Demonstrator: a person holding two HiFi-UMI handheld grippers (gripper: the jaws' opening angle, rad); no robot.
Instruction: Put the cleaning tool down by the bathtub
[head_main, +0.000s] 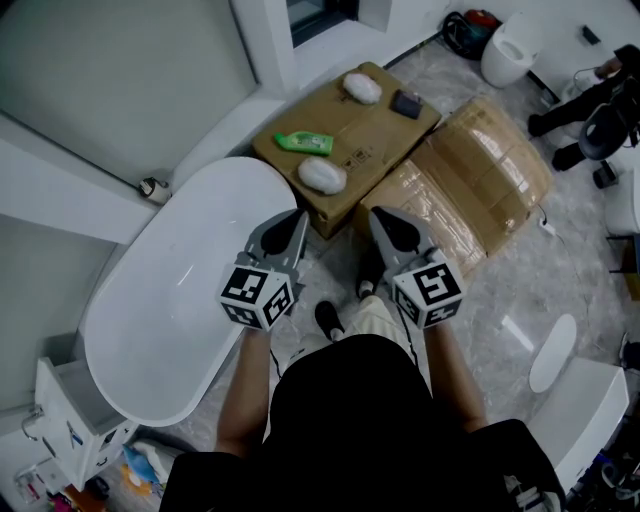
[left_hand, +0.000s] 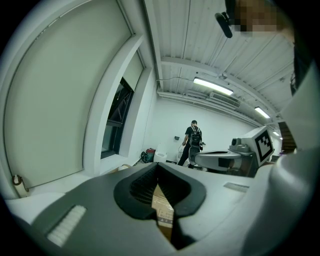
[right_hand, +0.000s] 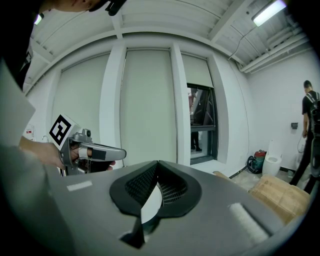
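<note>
Two white oval cleaning pads (head_main: 322, 175) (head_main: 362, 88) lie on a cardboard box (head_main: 375, 135) by the head of the white bathtub (head_main: 150, 300), with a green bottle (head_main: 304, 142) and a small dark object (head_main: 406, 103) beside them. My left gripper (head_main: 296, 216) hovers over the tub's right rim, jaws together and empty. My right gripper (head_main: 379, 214) is level with it, over the floor next to the box, also shut and empty. In the left gripper view the jaws (left_hand: 157, 165) meet, and in the right gripper view the jaws (right_hand: 157, 163) meet too.
A second, larger cardboard box (head_main: 480, 185) lies right of the first. A toilet (head_main: 510, 45) stands at the back, a white lid (head_main: 553, 352) lies on the floor at right, and a shelf unit (head_main: 70, 440) sits by the tub's near end. A person (left_hand: 192, 142) stands far off.
</note>
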